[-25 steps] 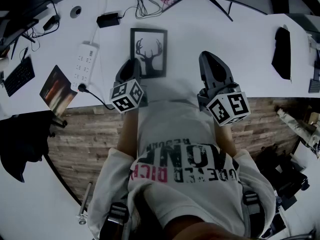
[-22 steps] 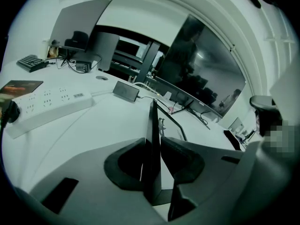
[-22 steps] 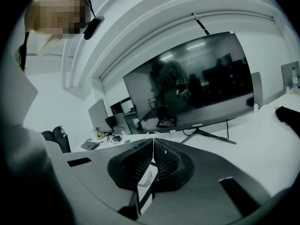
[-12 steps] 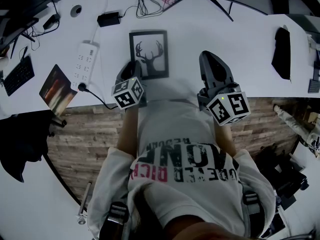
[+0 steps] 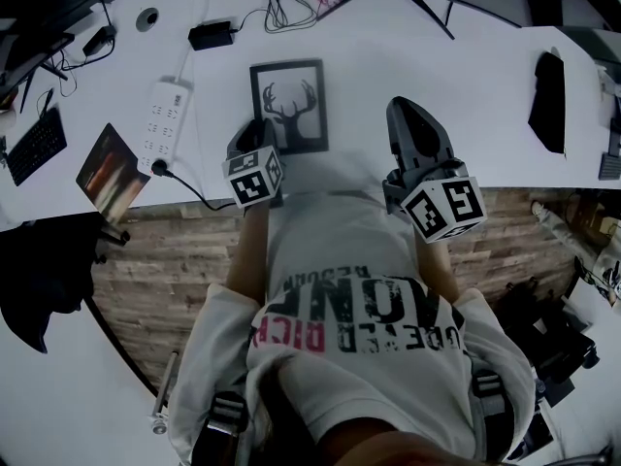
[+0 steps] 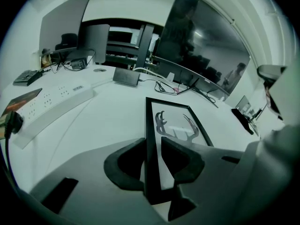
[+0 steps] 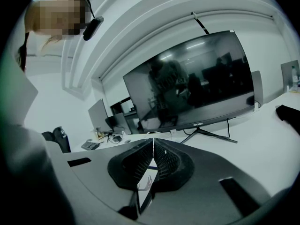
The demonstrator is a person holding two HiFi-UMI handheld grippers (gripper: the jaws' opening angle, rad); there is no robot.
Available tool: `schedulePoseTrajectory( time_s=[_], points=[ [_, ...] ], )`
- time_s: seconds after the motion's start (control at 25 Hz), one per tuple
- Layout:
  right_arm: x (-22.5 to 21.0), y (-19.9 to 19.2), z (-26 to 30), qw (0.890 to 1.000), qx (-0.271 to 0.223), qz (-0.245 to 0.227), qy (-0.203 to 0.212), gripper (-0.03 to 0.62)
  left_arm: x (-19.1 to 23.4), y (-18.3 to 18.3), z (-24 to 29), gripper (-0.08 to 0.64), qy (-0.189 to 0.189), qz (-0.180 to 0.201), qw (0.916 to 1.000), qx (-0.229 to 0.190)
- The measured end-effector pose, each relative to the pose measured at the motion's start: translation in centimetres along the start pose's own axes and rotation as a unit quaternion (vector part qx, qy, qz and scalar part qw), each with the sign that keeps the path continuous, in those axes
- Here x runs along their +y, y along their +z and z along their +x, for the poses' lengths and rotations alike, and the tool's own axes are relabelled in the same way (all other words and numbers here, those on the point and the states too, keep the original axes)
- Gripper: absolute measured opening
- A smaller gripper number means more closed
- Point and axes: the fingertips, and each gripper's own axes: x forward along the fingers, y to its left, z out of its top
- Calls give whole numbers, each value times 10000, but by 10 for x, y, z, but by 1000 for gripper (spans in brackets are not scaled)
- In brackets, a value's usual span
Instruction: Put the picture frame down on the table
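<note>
Picture frame (image 5: 288,105), one only, with a black antler print, lay flat on the white tabletop (image 5: 437,56) close to its front edge. There were two grippers. The left gripper (image 5: 254,132) had its jaws astride the frame's near left edge; they had just been opening and stood wide, with the dark border between them but not pinched. The right gripper (image 5: 409,113) hung over the front edge just right of the frame, apart from it, with its jaws closed tip to tip on nothing. Left of the frame lay one white power strip (image 5: 163,124), and beyond it toward the back edge one black adapter (image 5: 210,37) and one loose coil of cable (image 5: 288,13). One keyboard (image 5: 37,147) sat at the far left edge, one booklet (image 5: 109,173) overhung the front left edge, and one dark object (image 5: 548,100) lay near the right edge. One curved monitor (image 7: 192,83) stood at the back. The floor (image 5: 165,260) below was wood planks and the room's walls pale.
</note>
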Motion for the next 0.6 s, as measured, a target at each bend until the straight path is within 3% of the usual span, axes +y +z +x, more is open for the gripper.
schedulePoseTrajectory(
  time_s=[0.6],
  points=[
    [1, -1, -2, 10000, 2, -5, 18, 2, 0, -1, 1, 109, 96, 149, 9998, 83]
  ],
)
